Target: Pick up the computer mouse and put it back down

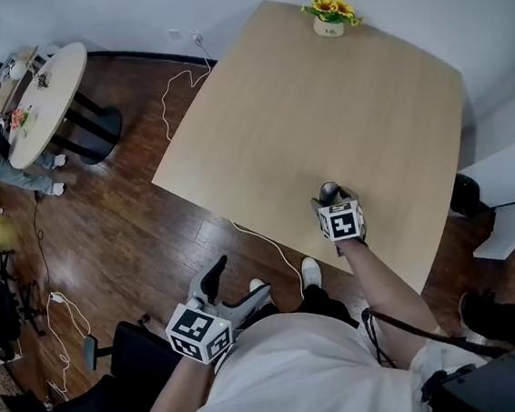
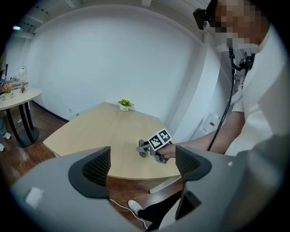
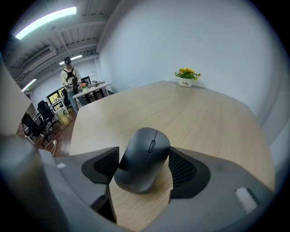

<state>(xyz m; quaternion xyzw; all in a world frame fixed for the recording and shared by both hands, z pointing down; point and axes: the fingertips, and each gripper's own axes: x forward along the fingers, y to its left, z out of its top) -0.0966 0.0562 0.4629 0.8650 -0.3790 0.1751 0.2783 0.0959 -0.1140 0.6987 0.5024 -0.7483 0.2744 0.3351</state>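
A dark grey computer mouse (image 3: pixel 143 158) sits near the front edge of the light wooden table (image 1: pixel 319 93). My right gripper (image 3: pixel 144 166) reaches steeply down over it and is shut on it, with one ribbed pad against each side of the mouse. In the head view only a little of the mouse (image 1: pixel 329 189) shows, in front of the right gripper (image 1: pixel 333 198) and its marker cube. My left gripper (image 1: pixel 239 277) hangs off the table's front-left side over the floor. It is open with nothing between its jaws, and points towards the table (image 2: pixel 104 131).
A small pot of yellow flowers (image 1: pixel 330 15) stands at the table's far edge. A white cable (image 1: pixel 261 241) runs over the wooden floor under the table's corner. A round white table (image 1: pixel 45 95) stands far left and a black chair (image 1: pixel 127 360) is beside me. A person (image 3: pixel 69 72) stands in the distance.
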